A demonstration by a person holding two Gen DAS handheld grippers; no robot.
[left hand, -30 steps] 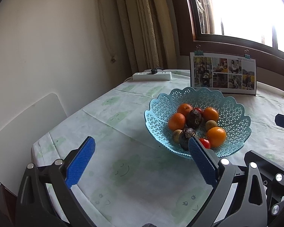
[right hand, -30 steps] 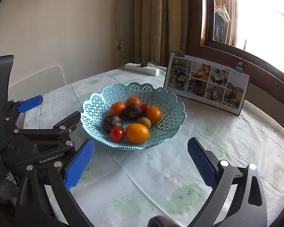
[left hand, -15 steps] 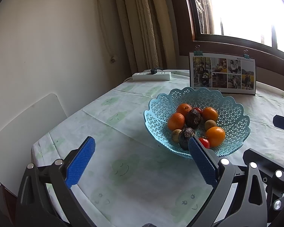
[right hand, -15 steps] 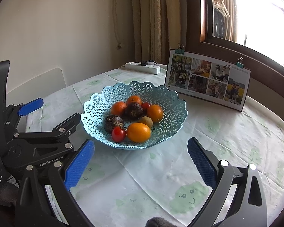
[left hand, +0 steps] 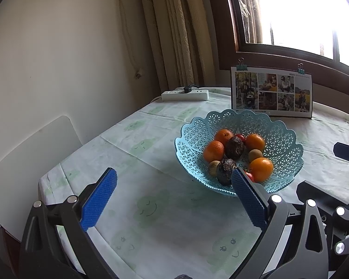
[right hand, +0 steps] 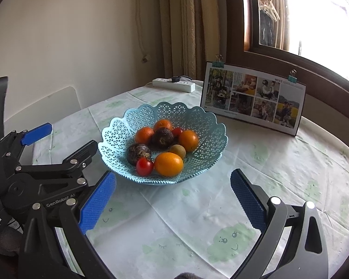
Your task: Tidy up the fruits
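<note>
Pale-blue lattice basket (right hand: 204, 125) sat mid-worktop (right hand: 279, 174), holding the fruits: oranges (right hand: 168, 164), two dark wrinkled fruits (right hand: 162, 137), a kiwi (right hand: 177, 151), tomatoes (right hand: 144, 166). Left gripper (left hand: 174, 197) was spread wide, empty, near-left of the basket. Right gripper (right hand: 173, 196) was likewise wide and empty, just nearer than the basket. Photo card (right hand: 253, 97) stood at far right; power strip (right hand: 173, 84) at far edge.

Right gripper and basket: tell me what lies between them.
Only bare tablecloth lies between the right gripper and the basket, seen in the right wrist view.
</note>
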